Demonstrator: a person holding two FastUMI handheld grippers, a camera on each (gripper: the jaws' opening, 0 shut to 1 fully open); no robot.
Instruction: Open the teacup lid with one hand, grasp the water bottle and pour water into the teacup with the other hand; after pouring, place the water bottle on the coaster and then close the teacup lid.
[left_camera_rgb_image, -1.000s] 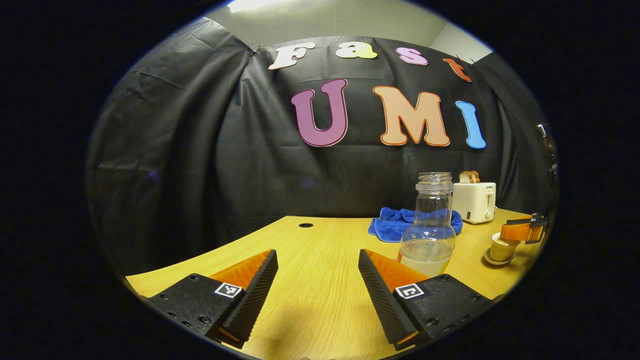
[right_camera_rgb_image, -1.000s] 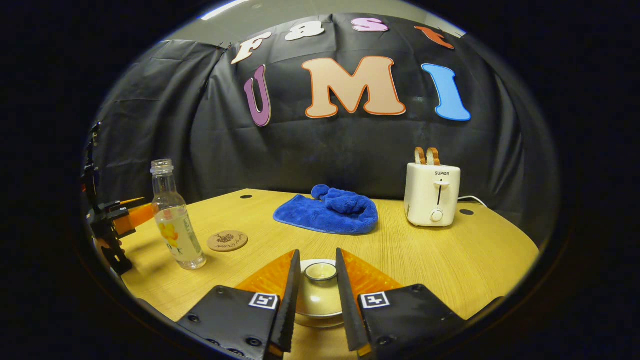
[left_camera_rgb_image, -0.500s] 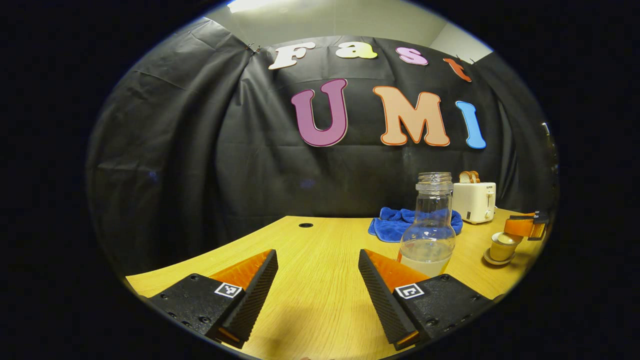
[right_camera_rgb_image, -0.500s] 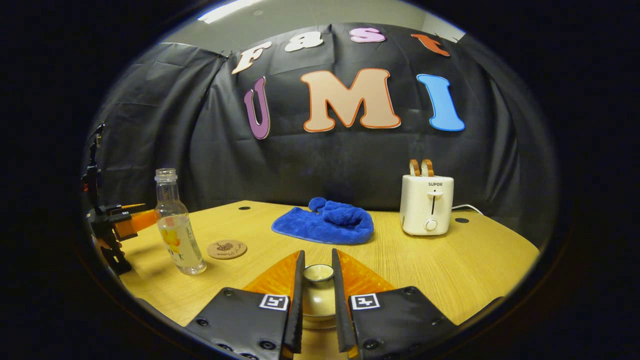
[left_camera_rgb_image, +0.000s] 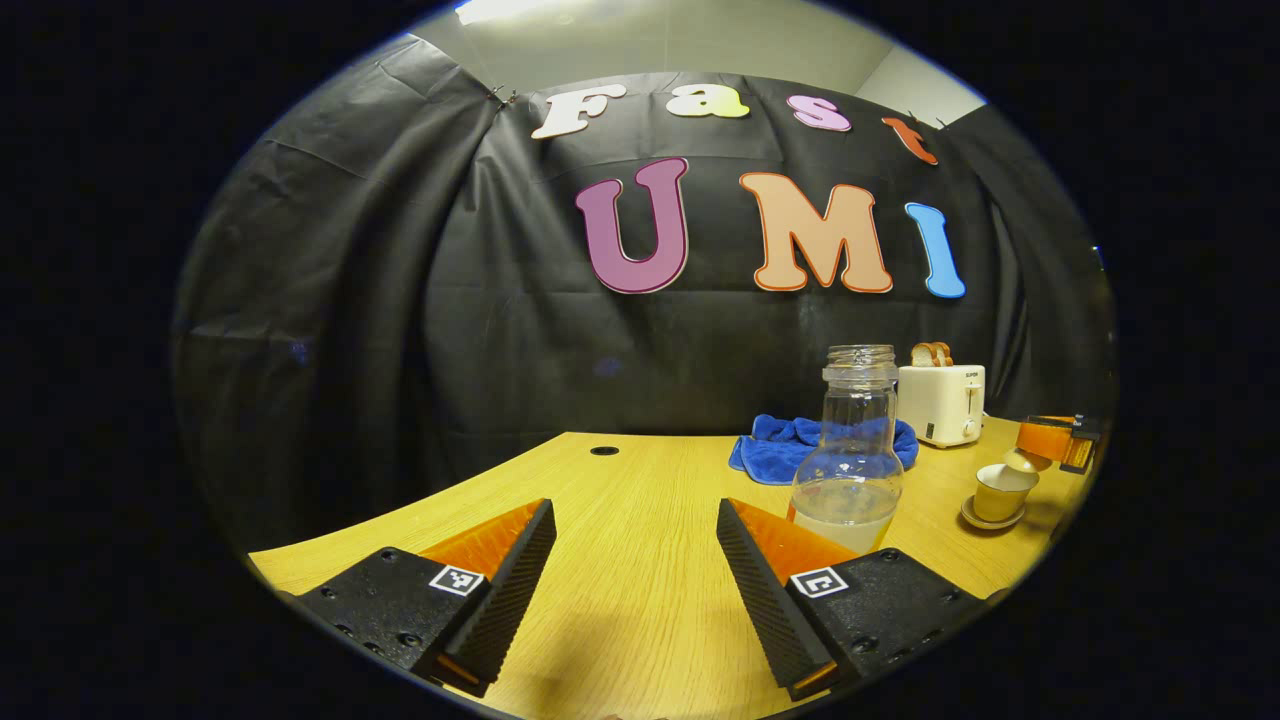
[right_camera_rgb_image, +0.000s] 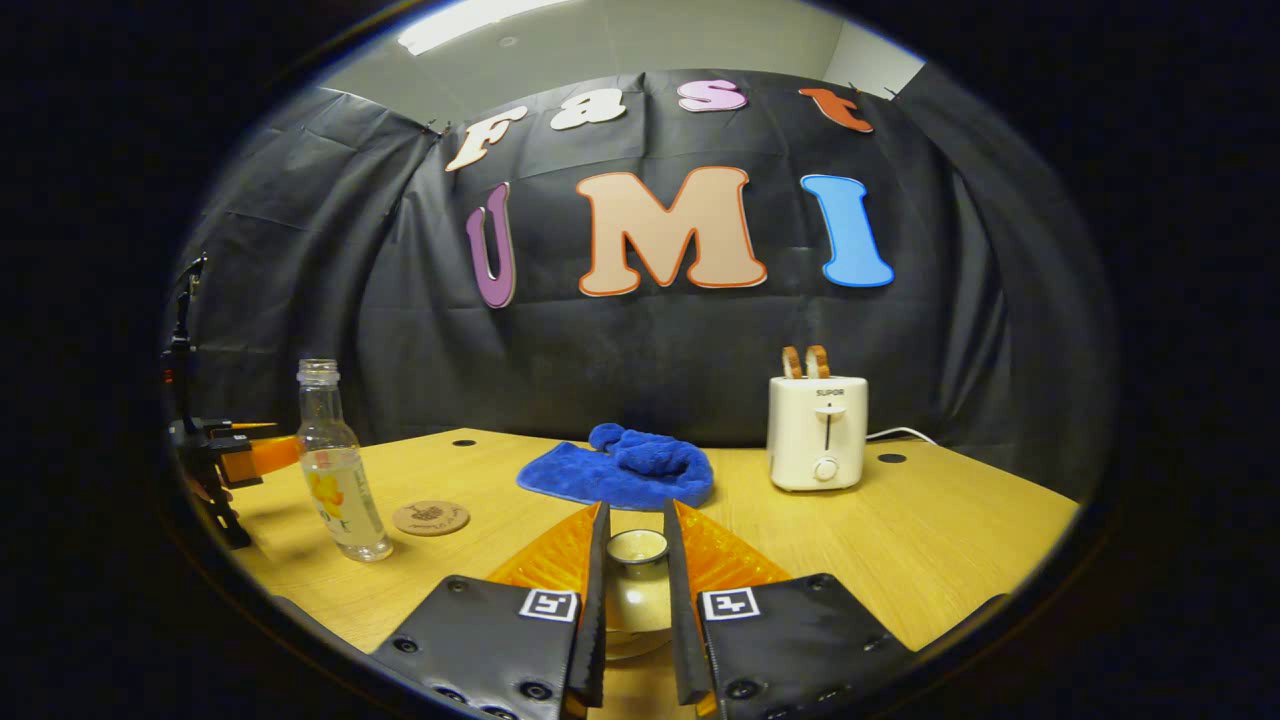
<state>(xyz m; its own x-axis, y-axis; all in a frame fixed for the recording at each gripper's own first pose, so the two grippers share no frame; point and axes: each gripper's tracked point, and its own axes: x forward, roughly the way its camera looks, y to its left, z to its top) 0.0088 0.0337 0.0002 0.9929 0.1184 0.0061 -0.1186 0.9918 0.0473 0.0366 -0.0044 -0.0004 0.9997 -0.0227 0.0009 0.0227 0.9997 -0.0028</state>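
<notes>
A clear uncapped water bottle with a little liquid stands on the table just right of my open left gripper, outside its fingers. The same bottle shows in the right gripper view with my left gripper beside it. My right gripper is shut on the cream teacup lid. In the left gripper view the lid hangs just above and right of the open teacup on its saucer. A round cork coaster lies right of the bottle.
A crumpled blue towel lies mid-table, and a white toaster with two bread slices stands behind it at the right. The wooden table has a cable hole near the back edge.
My right gripper closed further on the lid and rose, taking it off the teacup. The left gripper has hardly moved and stays open.
</notes>
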